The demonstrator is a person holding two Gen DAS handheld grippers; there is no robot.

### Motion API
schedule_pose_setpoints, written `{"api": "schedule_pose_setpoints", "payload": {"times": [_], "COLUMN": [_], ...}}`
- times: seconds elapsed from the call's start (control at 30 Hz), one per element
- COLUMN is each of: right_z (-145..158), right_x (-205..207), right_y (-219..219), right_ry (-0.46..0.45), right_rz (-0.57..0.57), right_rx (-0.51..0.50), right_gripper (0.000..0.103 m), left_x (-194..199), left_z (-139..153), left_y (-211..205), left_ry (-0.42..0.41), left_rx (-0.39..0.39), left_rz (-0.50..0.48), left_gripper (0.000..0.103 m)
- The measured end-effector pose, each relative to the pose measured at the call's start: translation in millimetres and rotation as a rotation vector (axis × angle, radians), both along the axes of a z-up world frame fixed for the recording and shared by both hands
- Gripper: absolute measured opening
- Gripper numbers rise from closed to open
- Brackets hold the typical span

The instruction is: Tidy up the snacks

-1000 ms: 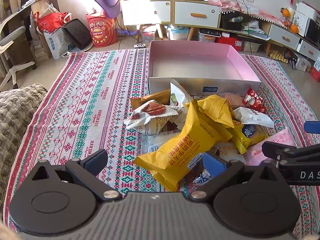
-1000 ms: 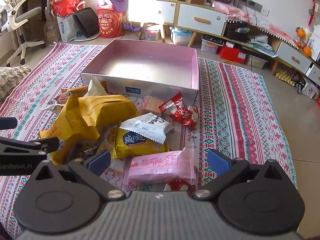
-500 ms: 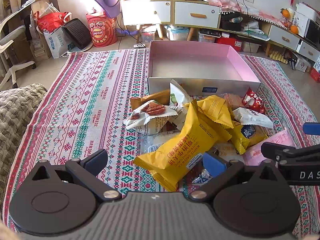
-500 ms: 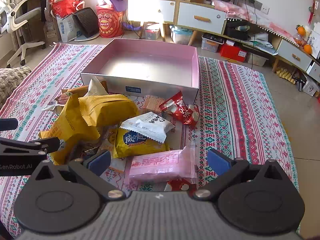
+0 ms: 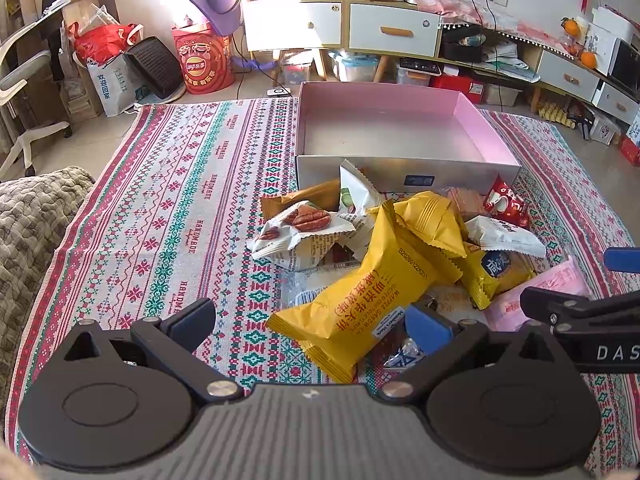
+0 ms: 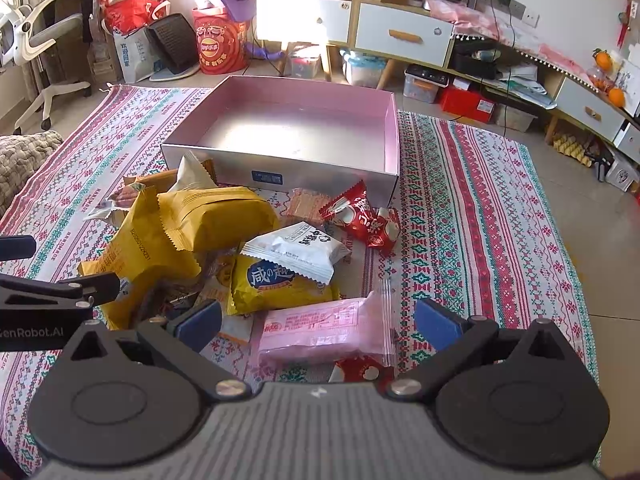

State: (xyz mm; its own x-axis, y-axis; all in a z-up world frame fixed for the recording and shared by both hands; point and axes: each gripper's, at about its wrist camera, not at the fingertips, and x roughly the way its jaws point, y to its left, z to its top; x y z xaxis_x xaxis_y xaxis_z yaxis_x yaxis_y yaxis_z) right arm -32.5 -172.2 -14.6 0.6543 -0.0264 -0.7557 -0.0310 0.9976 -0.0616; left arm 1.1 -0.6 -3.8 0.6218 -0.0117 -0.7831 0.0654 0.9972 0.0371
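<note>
Both tools hang over the snack heap at the lower middle of each frame, and the pink-lined box (image 6: 390,136) in the upper centre holds nothing yet. The right gripper (image 6: 318,318) is spread wide around the pink packet (image 6: 320,330), not touching it as far as the low angle shows. The left gripper (image 5: 310,318) is likewise agape, its near finger beside the long yellow bag (image 5: 360,300). Closing on either risks pinching only slippery film, so the packet slides free. The yellow bag leans on its neighbours, and lifting it could scatter them across the rug (image 5: 168,208).
</note>
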Motion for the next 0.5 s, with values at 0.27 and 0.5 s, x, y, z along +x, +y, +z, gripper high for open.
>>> {"api": "schedule_pose_setpoints", "payload": {"times": [0.27, 0.5], "right_z": [0.0, -0.7], "right_x": [0.0, 0.9], "right_y": [0.1, -0.4], "right_ry": [0.000, 0.011], "right_rz": [0.000, -0.002], "right_rx": [0.000, 0.008], "right_gripper": [0.103, 0.103], "left_x": [-0.1, -0.1], "left_z": [-0.1, 0.9], "left_y": [0.0, -1.3], "left_ry": [0.000, 0.002], "left_rx": [0.000, 0.000], "left_rz": [0.000, -0.011], "left_gripper": [0.103, 0.103]}}
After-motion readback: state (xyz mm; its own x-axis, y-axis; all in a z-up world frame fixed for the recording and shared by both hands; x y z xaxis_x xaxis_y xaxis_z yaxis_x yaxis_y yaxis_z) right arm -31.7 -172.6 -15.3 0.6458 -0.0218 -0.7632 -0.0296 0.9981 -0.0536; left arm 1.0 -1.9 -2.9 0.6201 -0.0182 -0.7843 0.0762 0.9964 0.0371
